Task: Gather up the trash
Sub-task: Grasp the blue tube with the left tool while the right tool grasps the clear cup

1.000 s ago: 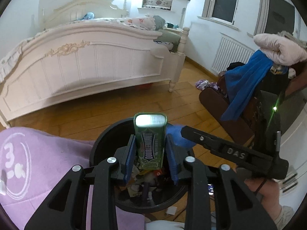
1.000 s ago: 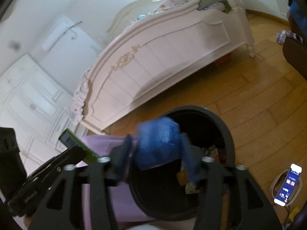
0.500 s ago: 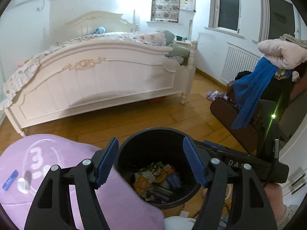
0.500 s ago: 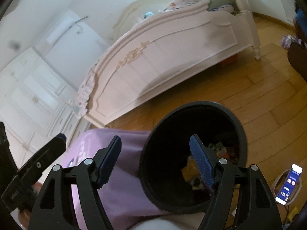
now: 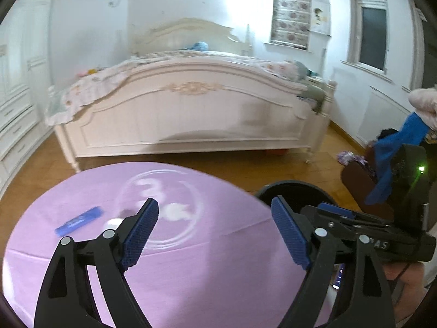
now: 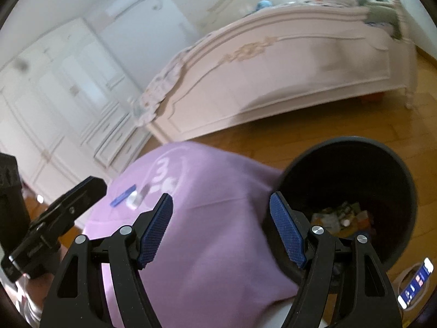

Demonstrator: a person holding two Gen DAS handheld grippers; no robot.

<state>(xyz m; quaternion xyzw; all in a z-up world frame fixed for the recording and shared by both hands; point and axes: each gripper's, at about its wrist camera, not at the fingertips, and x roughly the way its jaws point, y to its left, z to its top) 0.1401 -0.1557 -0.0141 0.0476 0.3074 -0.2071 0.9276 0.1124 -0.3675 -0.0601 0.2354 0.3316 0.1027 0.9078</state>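
Bedroom, wood floor (image 5: 240, 169), white walls. Nearest the cameras is a round table under a lilac cloth (image 5: 191, 268) printed with a white ring and numerals.

Left gripper (image 5: 215, 232): released. Its jaws have just been opening and stand wide apart with nothing between them, over the cloth's near half.

Right gripper (image 6: 221, 229): released, jaws wide apart, nothing between them. It hangs over the cloth's right edge, where the cloth meets the bin. In the left view this gripper shows at the right edge, a green light lit on its body.

Trash on the cloth: a blue wrapper (image 5: 79, 220), flat, toward the cloth's left side. Just beside it, toward the centre, lies a small pale item (image 6: 136, 198), blurred; its kind cannot be told. Neither gripper touches either piece.

Black bin (image 6: 404, 191): stands on the floor, touching or just beside the cloth's right edge, upright and open. Mixed packaging (image 6: 338, 216) lies at its bottom.

A phone (image 6: 416, 280), screen lit, lies on the floor beside the bin, at the right view's lower right corner.

Beyond the table: a white bed (image 5: 191, 114) with a carved footboard and floral bedding. A dark chair (image 5: 357, 180) draped with blue cloth stands right of the bin. White wardrobes (image 6: 54, 95) line the left wall. Two windows (image 5: 372, 41) are set in the far wall.
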